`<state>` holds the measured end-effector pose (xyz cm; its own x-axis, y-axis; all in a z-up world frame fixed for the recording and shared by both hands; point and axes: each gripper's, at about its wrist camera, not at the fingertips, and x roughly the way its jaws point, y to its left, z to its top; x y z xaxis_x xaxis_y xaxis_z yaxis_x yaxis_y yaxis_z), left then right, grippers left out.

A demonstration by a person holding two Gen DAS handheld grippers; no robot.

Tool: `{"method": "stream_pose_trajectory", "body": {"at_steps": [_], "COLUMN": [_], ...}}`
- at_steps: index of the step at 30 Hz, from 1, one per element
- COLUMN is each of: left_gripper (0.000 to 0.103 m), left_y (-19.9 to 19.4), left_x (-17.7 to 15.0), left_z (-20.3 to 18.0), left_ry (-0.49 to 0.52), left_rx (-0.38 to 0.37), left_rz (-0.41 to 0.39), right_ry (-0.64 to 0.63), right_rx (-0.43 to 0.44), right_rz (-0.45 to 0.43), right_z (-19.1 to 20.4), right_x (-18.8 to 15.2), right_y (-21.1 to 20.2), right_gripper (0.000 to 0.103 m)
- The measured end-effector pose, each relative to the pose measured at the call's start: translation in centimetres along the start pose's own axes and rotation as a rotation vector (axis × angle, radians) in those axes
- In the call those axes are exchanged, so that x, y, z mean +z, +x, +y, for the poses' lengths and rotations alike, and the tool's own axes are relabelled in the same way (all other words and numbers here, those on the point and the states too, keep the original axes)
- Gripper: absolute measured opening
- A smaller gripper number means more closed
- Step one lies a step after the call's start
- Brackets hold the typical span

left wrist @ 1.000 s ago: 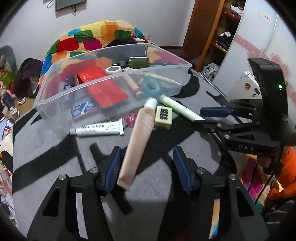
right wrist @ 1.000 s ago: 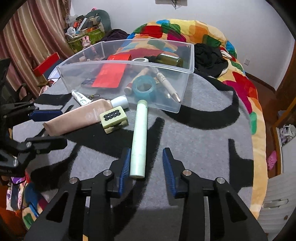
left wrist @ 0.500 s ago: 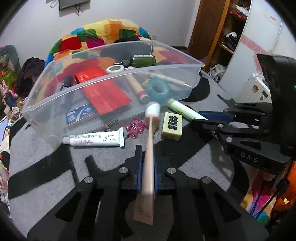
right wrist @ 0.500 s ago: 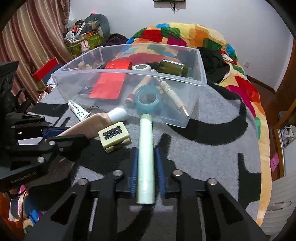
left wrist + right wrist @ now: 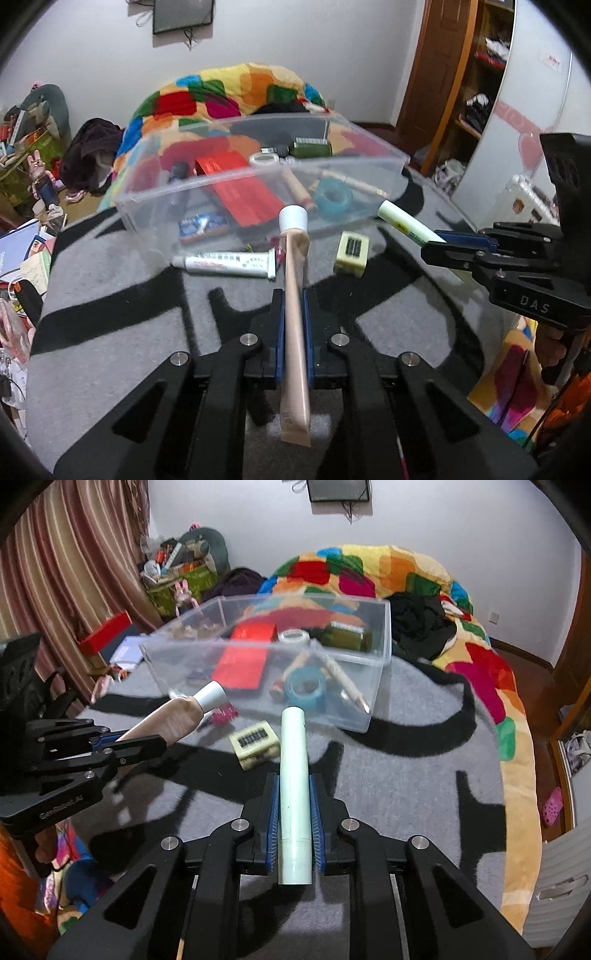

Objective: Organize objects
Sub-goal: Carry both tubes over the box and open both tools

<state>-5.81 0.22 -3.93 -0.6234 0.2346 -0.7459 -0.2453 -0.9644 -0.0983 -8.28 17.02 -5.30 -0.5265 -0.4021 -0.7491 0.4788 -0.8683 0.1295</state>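
While both claws pinch tubes, a grey-and-black blanket fills the lower frame, a colourful quilt bunched at upper centre.

The left gripper clamps a beige tube; the right gripper clamps a pale green tube.

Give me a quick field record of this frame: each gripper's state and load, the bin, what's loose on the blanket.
left gripper: shut on beige tube, white cap toward the bin
right gripper: shut on pale green tube
clear bin: on grey blanket, open top, ahead of both grippers
in bin: red packet, blue tape roll, green bottle, white tape roll
loose on blanket: white ointment tube, yellow block, pink charm
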Motion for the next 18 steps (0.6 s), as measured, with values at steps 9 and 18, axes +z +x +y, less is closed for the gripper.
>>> {"method": "stream_pose_trajectory", "body": {"at_steps": [9,18], "left_gripper": [0.008,0.008], "left_y": [-2.9,-2.1], "left_x": [2.4,5.9], "left_z": [1.0,4.1], "left_ry": [-0.03,-0.086], "left_rx": [0.025,0.084], "left_rz": [-0.11,-0.126], "right_ry": [0.002,0.016], "right_rx": [0.011,-0.02], "right_rz": [-0.104,-0.123], "right_z": [0.7,0.2], "right_x": [3.2,7.4], "right_y": [-2.5,-0.6], "right_gripper": [0.014,0.014]}}
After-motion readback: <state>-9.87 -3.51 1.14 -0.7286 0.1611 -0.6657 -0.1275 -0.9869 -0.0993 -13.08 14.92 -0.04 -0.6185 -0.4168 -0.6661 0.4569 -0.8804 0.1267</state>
